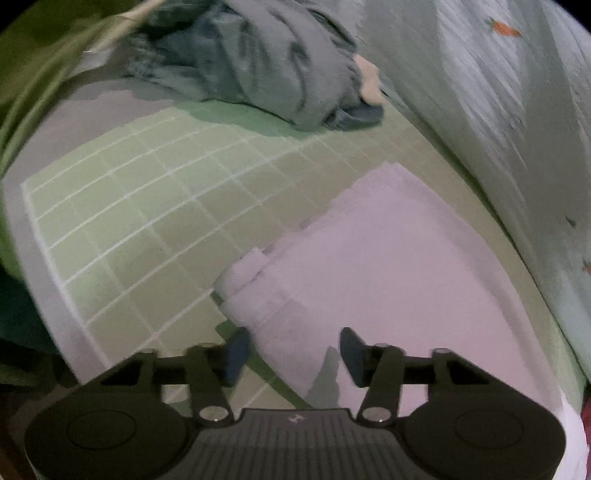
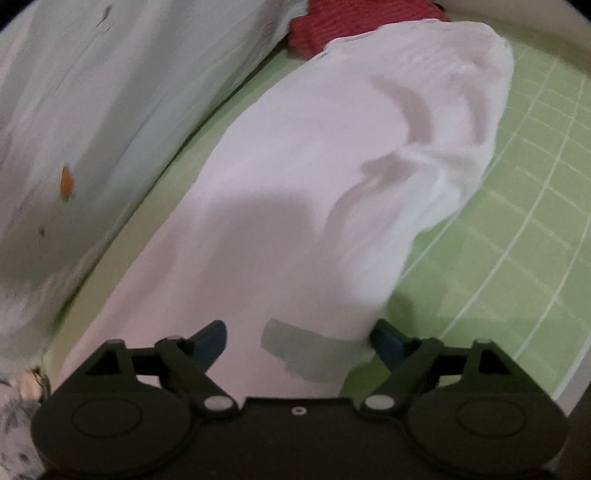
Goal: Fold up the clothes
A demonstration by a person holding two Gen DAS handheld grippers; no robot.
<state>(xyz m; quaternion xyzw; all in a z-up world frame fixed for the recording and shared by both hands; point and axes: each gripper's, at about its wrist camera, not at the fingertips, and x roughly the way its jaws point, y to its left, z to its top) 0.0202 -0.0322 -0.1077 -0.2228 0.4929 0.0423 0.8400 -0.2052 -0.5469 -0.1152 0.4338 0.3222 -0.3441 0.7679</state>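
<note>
In the left wrist view, a green cutting mat (image 1: pixel 147 206) with a white grid covers the left part of the table. At the far edge of it lies a crumpled grey-blue garment (image 1: pixel 258 62), well apart from the gripper. More to the right, a folded white garment (image 1: pixel 369 266) lies flat on the mat, and its near left corner reaches between the fingers of the left gripper (image 1: pixel 293 354). The fingers stand wide open, one on each side of this corner, and they hold nothing. At the far right, a pale cloth with small orange marks (image 1: pixel 498 110) rises beside the mat.

In the right wrist view, the same pale cloth (image 2: pixel 92 110) fills the left side. Next to it, the white garment (image 2: pixel 332 166) stretches away from the right gripper (image 2: pixel 299 343), with soft wrinkles at its far end. This gripper is also wide open; its left finger is over the white fabric and its right finger is at the garment's edge, probably not touching it. Behind the garment lies a red knitted item (image 2: pixel 351 22). The green mat (image 2: pixel 517 221) continues to the right.
</note>
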